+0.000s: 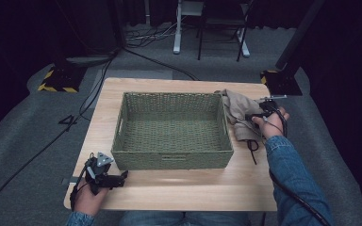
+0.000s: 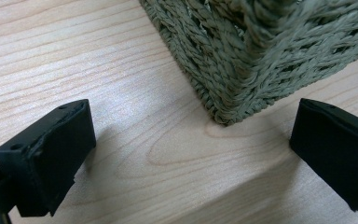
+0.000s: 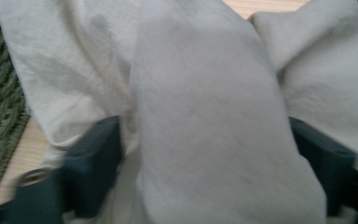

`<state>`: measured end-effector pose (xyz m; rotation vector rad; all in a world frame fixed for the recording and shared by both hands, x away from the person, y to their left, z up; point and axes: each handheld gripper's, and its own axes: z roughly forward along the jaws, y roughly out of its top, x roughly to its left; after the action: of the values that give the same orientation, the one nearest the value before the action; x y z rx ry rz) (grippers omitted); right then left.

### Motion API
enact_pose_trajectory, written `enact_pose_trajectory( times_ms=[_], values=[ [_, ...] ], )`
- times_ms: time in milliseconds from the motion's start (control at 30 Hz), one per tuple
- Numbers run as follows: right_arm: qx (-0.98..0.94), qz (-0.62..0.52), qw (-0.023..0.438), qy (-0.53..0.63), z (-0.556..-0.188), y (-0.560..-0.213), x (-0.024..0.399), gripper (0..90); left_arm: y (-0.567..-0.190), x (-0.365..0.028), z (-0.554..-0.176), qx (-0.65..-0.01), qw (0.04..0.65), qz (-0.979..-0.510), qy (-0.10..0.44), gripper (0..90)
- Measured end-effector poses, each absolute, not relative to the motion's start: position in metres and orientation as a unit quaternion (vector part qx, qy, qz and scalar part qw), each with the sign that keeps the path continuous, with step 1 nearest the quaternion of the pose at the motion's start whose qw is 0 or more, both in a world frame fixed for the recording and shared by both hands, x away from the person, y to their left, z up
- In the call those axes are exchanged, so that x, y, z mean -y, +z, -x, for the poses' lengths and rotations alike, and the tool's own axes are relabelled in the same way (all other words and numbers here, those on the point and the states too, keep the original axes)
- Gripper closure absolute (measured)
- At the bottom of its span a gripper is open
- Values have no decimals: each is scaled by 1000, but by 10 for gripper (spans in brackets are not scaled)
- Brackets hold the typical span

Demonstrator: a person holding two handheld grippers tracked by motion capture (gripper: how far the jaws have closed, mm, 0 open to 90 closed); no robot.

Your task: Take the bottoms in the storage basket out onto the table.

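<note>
Right gripper (image 1: 253,118) around cloth (image 1: 238,110); left gripper (image 1: 122,177) agape beside basket (image 1: 172,160).

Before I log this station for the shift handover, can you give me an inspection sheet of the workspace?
Surface: light wooden table, bare at the near edge.
Job's things: green woven basket, nothing inside; beige cloth bunched beside the basket's right wall, draped over its far right corner.
Clutter: nothing seen.
Grippers: left gripper open at the basket's near left corner, holding nothing; right gripper with a fold of cloth between its jaws, grip unclear.
Cables: a black cable trails from the right gripper along the sleeve; more run across the floor.
Surroundings: grey carpet, white desk legs, yellow-black striped stand bases, dark curtains.
</note>
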<state>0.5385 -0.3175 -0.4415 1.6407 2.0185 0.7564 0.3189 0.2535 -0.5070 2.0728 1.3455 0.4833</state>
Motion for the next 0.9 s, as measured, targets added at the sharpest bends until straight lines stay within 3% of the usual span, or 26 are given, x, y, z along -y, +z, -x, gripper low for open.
enact_pose_trajectory(
  times_ms=[567,900],
  values=[
    [-736,-539,227,341,-525,-398,320,166,-507,-254,-319,-509,307,-784,183,4],
    [-732,-503,235,394,-493,-361,323,165,-507,-254,-319,-509,307,-783,183,4]
  ],
)
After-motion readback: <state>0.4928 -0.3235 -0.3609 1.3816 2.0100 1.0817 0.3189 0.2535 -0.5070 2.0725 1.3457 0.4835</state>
